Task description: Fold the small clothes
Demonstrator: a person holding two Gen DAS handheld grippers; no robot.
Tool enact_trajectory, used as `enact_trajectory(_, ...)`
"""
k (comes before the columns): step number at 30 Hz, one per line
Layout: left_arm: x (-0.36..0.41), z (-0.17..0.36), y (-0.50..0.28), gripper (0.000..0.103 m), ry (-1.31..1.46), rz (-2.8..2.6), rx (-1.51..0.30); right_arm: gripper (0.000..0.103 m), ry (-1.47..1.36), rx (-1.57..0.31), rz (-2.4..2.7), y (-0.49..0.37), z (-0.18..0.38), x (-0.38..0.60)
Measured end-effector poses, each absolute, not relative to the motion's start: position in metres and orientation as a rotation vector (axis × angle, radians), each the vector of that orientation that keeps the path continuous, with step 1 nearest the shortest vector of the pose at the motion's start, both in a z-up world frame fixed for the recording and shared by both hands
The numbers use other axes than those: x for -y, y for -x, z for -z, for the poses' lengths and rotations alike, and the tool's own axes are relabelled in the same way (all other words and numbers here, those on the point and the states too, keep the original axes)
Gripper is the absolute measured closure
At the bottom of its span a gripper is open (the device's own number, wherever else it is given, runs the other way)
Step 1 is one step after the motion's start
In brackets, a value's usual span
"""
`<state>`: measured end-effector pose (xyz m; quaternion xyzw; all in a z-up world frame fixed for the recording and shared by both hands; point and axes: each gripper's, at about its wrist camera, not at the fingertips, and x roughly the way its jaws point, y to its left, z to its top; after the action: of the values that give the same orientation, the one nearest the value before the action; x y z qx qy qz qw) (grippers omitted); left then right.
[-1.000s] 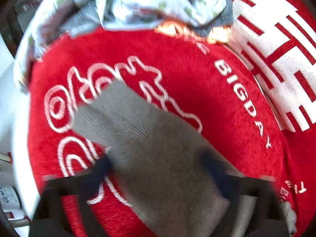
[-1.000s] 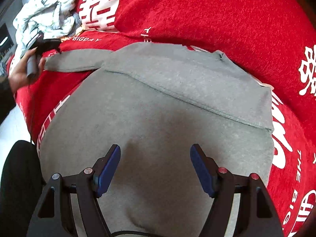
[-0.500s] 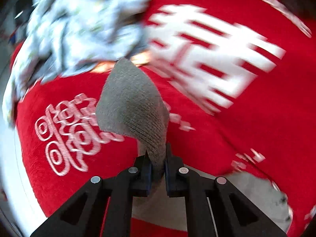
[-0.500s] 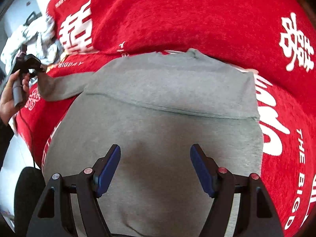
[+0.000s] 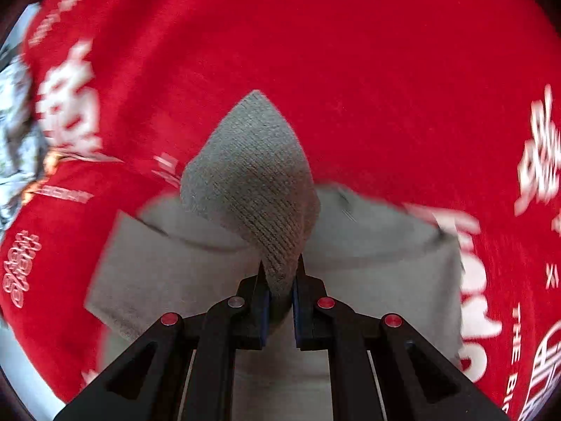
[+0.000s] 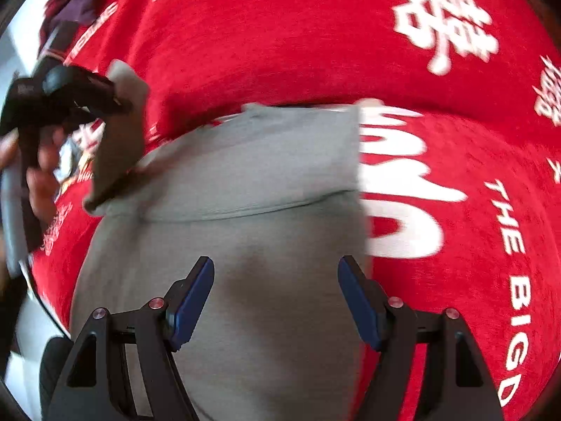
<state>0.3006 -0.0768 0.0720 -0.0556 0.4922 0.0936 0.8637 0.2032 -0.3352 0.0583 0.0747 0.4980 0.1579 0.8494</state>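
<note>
A small grey sweater [image 6: 252, 245] lies spread on a red cloth with white lettering [image 6: 315, 35]. My left gripper [image 5: 280, 280] is shut on the sweater's grey sleeve cuff [image 5: 252, 175] and holds it lifted above the sweater body [image 5: 157, 263]. In the right wrist view the left gripper [image 6: 122, 103] shows at the far left with the sleeve [image 6: 115, 147] hanging from it. My right gripper [image 6: 275, 280] is open and empty, hovering over the lower part of the sweater body.
A pale patterned heap of clothes [image 5: 14, 133] lies at the far left on the red cloth [image 5: 350, 52]. A dark purple garment [image 6: 75, 0] lies at the upper left. A pale floor strip [image 6: 31, 333] shows past the cloth's left edge.
My left gripper closed on the sleeve, lifted it and swung it right, over the sweater body. The right gripper stayed open and shifted slightly over the sweater.
</note>
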Motion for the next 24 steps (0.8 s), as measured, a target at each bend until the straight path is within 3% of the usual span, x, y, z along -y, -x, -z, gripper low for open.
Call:
enact_trajectory(7,0.155,-0.008,-0.304,0.089,0.026,-0.100,-1.158,0.027,-0.193,-1.025,-0.290,-0.216,-0.053,0.379)
enact_trajectory(8,0.158,-0.006,-0.303,0.082,0.013,-0.093,-1.153,0.027,-0.204,-1.022,-0.286,-0.219,-0.051,0.384)
enact_trajectory(10,0.161,-0.011,-0.302,0.028,0.038,0.008,-1.153,0.027,-0.229,-1.017,-0.285,-0.222,-0.049,0.391)
enact_trajectory(12,0.157,-0.020,-0.300,0.010,0.066,0.079,-1.152,0.027,-0.266,-1.011,-0.293,-0.227,-0.048,0.395)
enact_trajectory(17,0.139,-0.051,-0.295,0.010,0.050,0.175,-1.116,0.027,-0.275,-0.988,-0.317,-0.241,-0.053,0.385)
enact_trajectory(24,0.043,-0.074,-0.290,0.010,0.159,0.045,-1.050,0.027,-0.272,-1.008,-0.416,-0.280,-0.052,0.342)
